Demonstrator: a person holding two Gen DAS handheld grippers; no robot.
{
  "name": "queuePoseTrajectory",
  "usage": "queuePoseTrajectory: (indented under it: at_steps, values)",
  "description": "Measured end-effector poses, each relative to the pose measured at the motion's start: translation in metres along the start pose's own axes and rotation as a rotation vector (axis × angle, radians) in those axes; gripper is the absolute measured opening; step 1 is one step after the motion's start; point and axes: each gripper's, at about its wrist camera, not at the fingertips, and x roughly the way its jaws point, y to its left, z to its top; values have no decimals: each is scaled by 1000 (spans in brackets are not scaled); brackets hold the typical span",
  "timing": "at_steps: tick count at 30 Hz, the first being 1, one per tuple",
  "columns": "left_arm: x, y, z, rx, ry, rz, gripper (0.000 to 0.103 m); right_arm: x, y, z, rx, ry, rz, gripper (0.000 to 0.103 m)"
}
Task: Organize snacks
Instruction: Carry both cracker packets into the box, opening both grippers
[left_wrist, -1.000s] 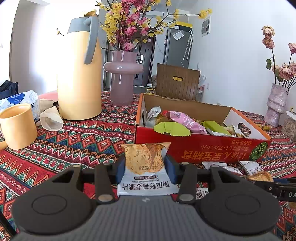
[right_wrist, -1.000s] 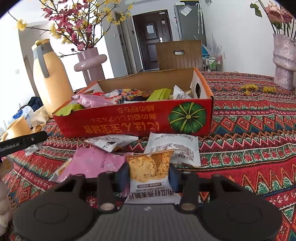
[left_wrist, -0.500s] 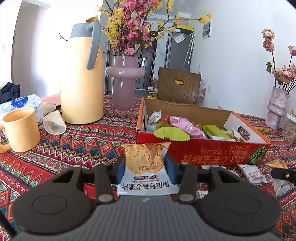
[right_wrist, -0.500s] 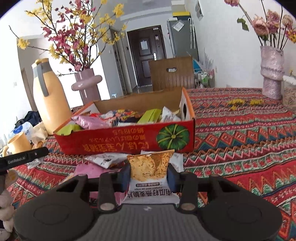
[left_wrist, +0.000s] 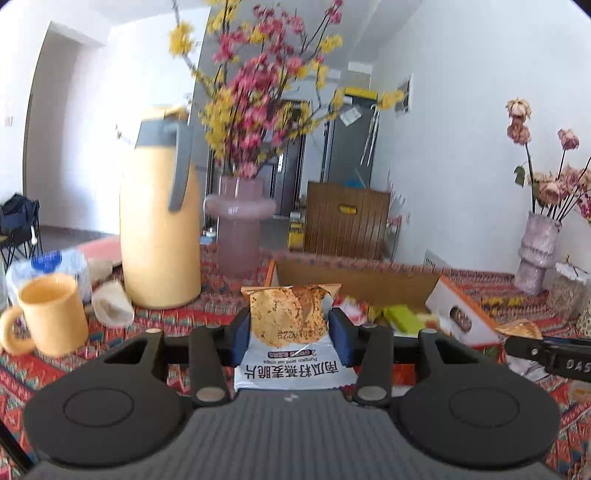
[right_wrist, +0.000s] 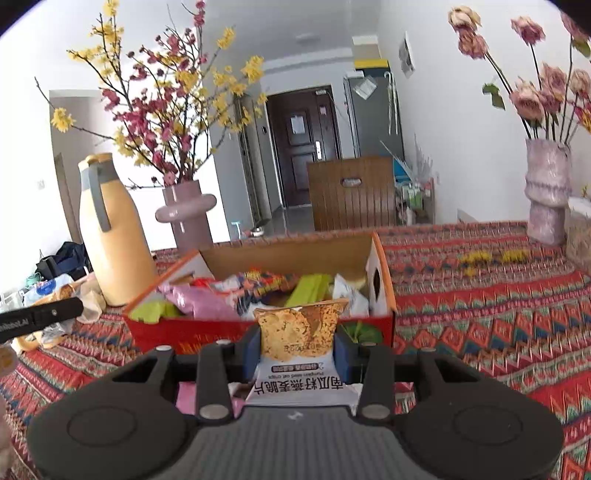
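Note:
My left gripper (left_wrist: 289, 328) is shut on a pumpkin seed oat crisp packet (left_wrist: 290, 315) and holds it above the table, in front of the red snack box (left_wrist: 461, 314). My right gripper (right_wrist: 297, 339) is shut on a second oat crisp packet (right_wrist: 301, 330), held just before the box's near red wall (right_wrist: 192, 332). The box holds several snack packets, among them a pink one (right_wrist: 199, 301) and a green one (right_wrist: 310, 290). The right gripper's arm (left_wrist: 550, 356) shows at the right of the left wrist view.
A yellow thermos (left_wrist: 159, 236), a yellow mug (left_wrist: 51, 314) and a pink flower vase (left_wrist: 238, 229) stand left of the box. Another vase (right_wrist: 546, 192) stands far right. Loose packets (right_wrist: 188, 395) lie on the patterned cloth (right_wrist: 480, 325) under the right gripper.
Both grippers have risen with their packets and moved toward the box. The box now sits lower in both views, with more of its inside showing in the right wrist view.

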Motion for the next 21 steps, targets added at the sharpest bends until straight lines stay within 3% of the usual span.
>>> queuePoseTrajectory:
  at_steps: [11, 21]
  values:
    - [35, -27, 41, 43, -32, 30, 46, 28, 11, 41, -26, -61, -4, 39]
    - [91, -34, 46, 29, 3, 70, 46, 77, 15, 56, -29, -55, -51, 39]
